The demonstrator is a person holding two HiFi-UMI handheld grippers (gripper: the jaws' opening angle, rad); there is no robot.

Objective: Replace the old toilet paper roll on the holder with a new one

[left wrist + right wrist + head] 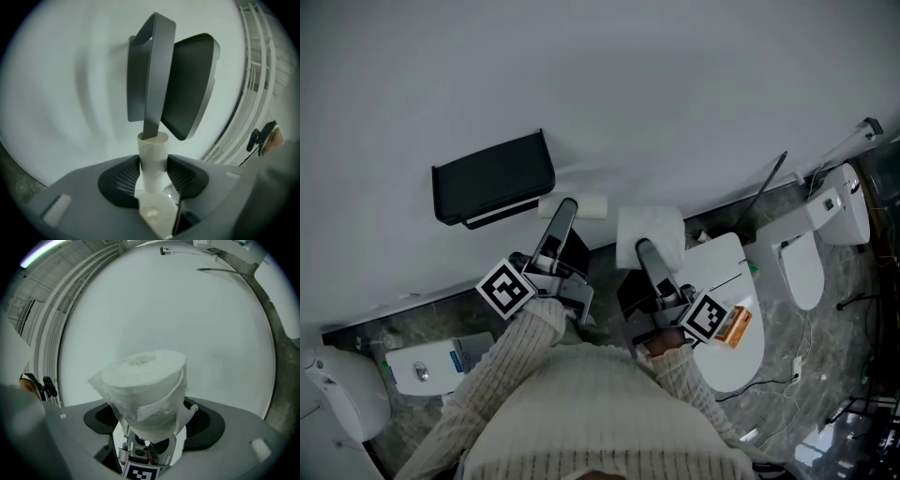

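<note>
— Both grippers are clenched, aren't they? What has each got?

— Yes. The left gripper (563, 214) has its jaws closed on the old cardboard tube (152, 161), pale and almost bare. The right gripper (645, 247) grips the new toilet paper roll (145, 390), thick and white, with a loose sheet peeling at its side.

— Where is the tube relative to the holder?

— Just right of the black holder (492, 178) in the head view. In the left gripper view the tube's open end sits at the tip of the holder's grey bar (152, 79); I cannot tell whether the bar reaches inside.

— And the new roll?

— Held up in front of the plain white wall (675, 84), just to the right of the tube and apart from the holder.

— The room?

— Grey marbled floor (431, 328) meets the wall. White toilets (799, 267) stand along it at the right, and an orange packet (734, 325) lies on a white lid (741, 356) beneath the right gripper.
</note>
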